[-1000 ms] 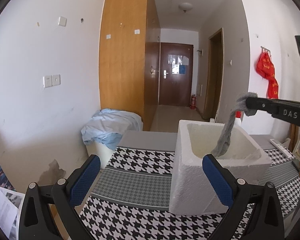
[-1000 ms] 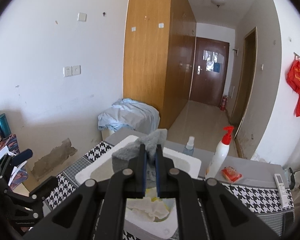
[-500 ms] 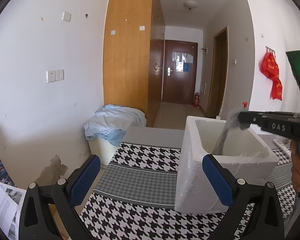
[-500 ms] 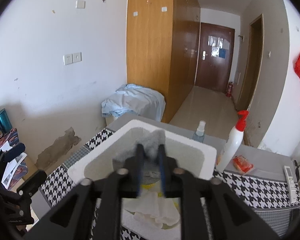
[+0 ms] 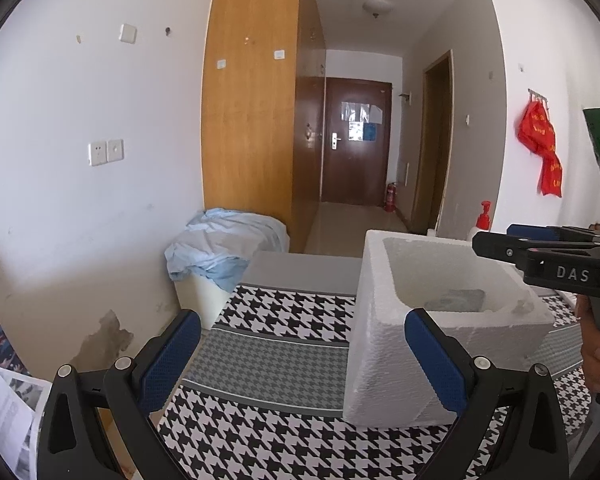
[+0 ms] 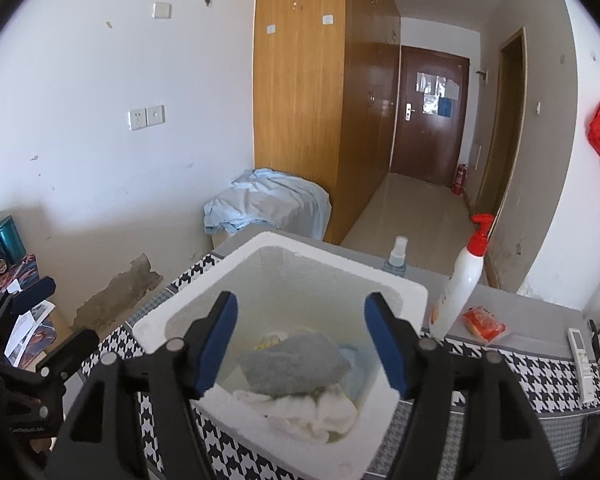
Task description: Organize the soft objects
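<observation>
Opening now: our right gripper (image 6: 302, 338) has let go of the grey cloth (image 6: 294, 362), jaws still spreading, nothing between them. A second ago it hung pinched above the foam box (image 6: 396, 280); now it lies inside, on the white cloth (image 6: 320, 410). From the left wrist view the box sits at 3 o'clock on the houndstooth table (image 5: 268, 364). Our left gripper (image 5: 302, 356) is released and empty. That item looks stowed; next we'd pull clear.
</observation>
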Demonstrator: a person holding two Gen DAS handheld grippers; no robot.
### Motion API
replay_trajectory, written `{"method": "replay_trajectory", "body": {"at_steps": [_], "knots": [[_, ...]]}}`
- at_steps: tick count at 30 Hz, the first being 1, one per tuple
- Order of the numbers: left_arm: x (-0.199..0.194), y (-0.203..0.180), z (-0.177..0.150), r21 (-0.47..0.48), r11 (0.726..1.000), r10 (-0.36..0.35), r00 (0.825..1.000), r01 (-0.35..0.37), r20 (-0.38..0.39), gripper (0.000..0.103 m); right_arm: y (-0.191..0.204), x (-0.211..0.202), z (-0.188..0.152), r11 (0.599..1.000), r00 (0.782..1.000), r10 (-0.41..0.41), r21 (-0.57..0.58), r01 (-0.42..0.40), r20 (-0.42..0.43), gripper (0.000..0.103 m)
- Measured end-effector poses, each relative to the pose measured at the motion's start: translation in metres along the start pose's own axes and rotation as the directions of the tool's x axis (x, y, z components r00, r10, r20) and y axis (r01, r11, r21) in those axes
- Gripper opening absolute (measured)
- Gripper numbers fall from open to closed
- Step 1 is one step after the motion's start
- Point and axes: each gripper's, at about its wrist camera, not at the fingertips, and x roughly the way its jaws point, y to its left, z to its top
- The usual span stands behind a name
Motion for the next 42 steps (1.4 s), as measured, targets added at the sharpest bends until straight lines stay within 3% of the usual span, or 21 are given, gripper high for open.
{"method": "replay_trajectory", "body": {"at_steps": [10, 14, 19, 21, 30, 36, 42], "knots": [[-0.014, -0.015, 0.005, 0.012, 0.999, -0.034, 0.999, 0.034, 0.018, 0.102, -0.014, -0.034, -0.009, 0.999, 0.998, -0.024, 0.026, 0.022, 0.056, 0.074], [-0.021, -0.025, 0.006, 0.03, 0.998, -0.056, 0.998, 0.055, 0.03, 0.102, -0.022, -0.05, -0.013, 0.998, 0.995, -0.046, 0.042, 0.043, 0.085, 0.081], [-0.03, -0.038, 0.01, 0.043, 0.995, -0.093, 0.994, 0.091, 0.049, 0.102, -0.028, -0.071, -0.02, 0.997, 0.991, -0.071, 0.049, 0.066, 0.111, 0.083], [-0.033, -0.043, 0.011, 0.046, 0.994, -0.104, 0.993, 0.102, 0.054, 0.102, -0.031, -0.079, -0.024, 0.996, 0.99, -0.077, 0.059, 0.07, 0.118, 0.089], [-0.051, -0.066, 0.013, 0.081, 0.986, -0.152, 0.985, 0.146, 0.085, 0.102, -0.043, -0.118, -0.043, 0.99, 0.973, -0.129, 0.089, 0.114, 0.194, 0.102], [-0.064, -0.08, 0.012, 0.104, 0.98, -0.182, 0.978, 0.171, 0.102, 0.102, -0.038, -0.138, -0.06, 0.985, 0.954, -0.171, 0.061, 0.161, 0.245, 0.102], [-0.075, -0.087, 0.009, 0.101, 0.976, -0.206, 0.972, 0.195, 0.113, 0.102, -0.046, -0.157, -0.074, 0.98, 0.945, -0.195, 0.103, 0.173, 0.263, 0.102]]}}
